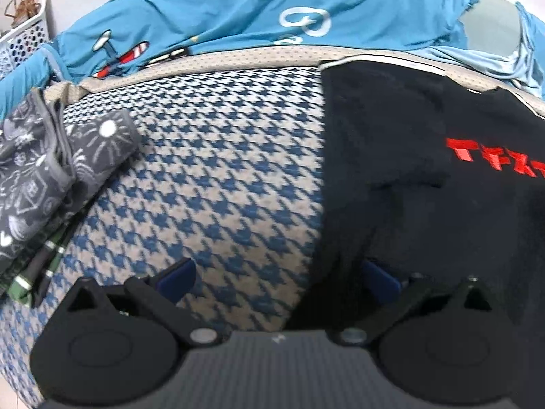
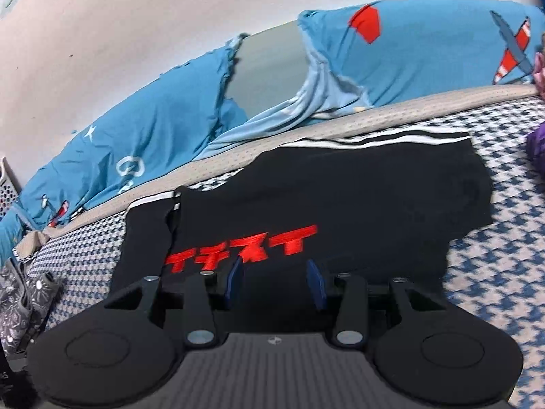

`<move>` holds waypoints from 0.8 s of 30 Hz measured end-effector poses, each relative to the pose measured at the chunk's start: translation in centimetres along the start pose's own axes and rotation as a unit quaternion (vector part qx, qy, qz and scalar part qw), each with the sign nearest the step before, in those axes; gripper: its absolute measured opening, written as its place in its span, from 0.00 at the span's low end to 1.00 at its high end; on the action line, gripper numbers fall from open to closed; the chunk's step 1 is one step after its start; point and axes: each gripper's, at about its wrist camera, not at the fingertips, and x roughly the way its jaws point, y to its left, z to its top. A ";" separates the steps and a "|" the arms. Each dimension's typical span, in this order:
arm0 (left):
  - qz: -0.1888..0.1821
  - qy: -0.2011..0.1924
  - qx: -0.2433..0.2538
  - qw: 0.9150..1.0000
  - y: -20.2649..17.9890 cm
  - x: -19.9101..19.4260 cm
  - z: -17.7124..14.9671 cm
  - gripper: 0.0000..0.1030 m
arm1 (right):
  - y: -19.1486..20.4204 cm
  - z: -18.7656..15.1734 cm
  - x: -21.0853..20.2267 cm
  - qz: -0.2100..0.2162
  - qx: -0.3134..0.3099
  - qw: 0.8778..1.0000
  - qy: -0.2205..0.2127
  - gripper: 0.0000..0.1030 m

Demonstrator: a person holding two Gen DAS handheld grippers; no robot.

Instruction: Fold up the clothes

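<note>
I work over a bed whose mattress [image 1: 218,156] is covered in blue-and-cream houndstooth fabric with a beige mesh border. Along its far edge lies a rumpled bright-blue quilt [image 1: 238,10] printed with red-and-white aeroplanes. A black T-shirt [image 2: 340,201] with red embroidered lettering and white-striped trim lies spread flat on the mattress. At the left edge sits a grey folded garment [image 1: 37,170] with a white doodle print, well apart from the T-shirt. My left tool [image 1: 276,276] hovers at the T-shirt's left edge, its 2 blue-padded jaws spread wide and holding nothing. My right tool [image 2: 276,284] hangs above the lettering, jaws partly apart, nothing visibly gripped between them.
</note>
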 end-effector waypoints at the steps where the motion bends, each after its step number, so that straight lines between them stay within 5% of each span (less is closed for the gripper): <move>1: 0.006 0.000 -0.003 1.000 0.3 0.1 0.1 1.00 | 0.4 -0.1 0.3 0.006 0.000 1.000 0.003 0.39; 11: 0.025 0.007 -0.031 0.999 2.4 0.1 0.5 1.00 | 4.3 -1.6 3.7 0.064 -0.008 0.998 0.027 0.39; 24: 0.000 0.014 -0.048 0.999 3.4 -0.5 0.7 1.00 | 7.5 -3.1 8.0 0.133 0.039 0.988 0.064 0.40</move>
